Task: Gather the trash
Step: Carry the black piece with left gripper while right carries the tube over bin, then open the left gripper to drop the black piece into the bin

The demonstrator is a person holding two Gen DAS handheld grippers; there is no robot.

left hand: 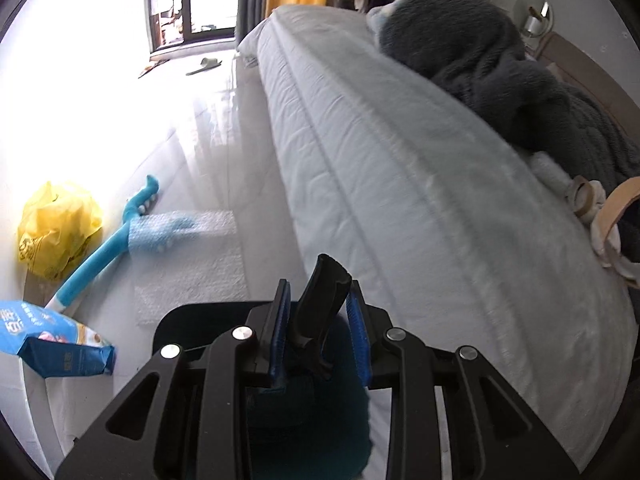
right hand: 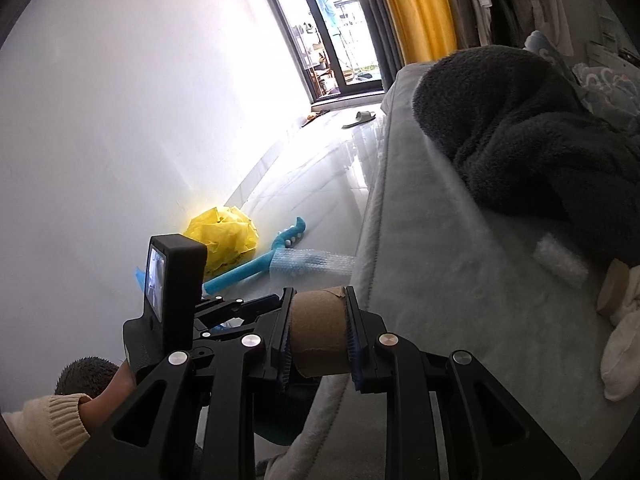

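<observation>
My right gripper (right hand: pixel 319 298) is shut on a brown cardboard tube (right hand: pixel 318 332) and holds it over the edge of the bed. My left gripper (left hand: pixel 320 292) is shut on a black upright handle (left hand: pixel 320 308) of a black bin (left hand: pixel 176 320) with a teal inside, which hangs below the fingers. In the right wrist view the left gripper's body (right hand: pixel 172 288) shows at lower left, held by a hand (right hand: pixel 108 396) in a cream sleeve. On the floor lie a yellow plastic bag (left hand: pixel 56 228), bubble wrap (left hand: pixel 180 232) and a blue packet (left hand: pixel 52 340).
A long blue brush (left hand: pixel 104 248) lies across the bubble wrap. The bed (left hand: pixel 400 184) fills the right, with a dark fleece blanket (left hand: pixel 480 60), tape rolls (left hand: pixel 580 196), a small bubble wrap roll (right hand: pixel 560 262) and a white cloth (right hand: pixel 624 352). A slipper (left hand: pixel 206 65) lies near the window.
</observation>
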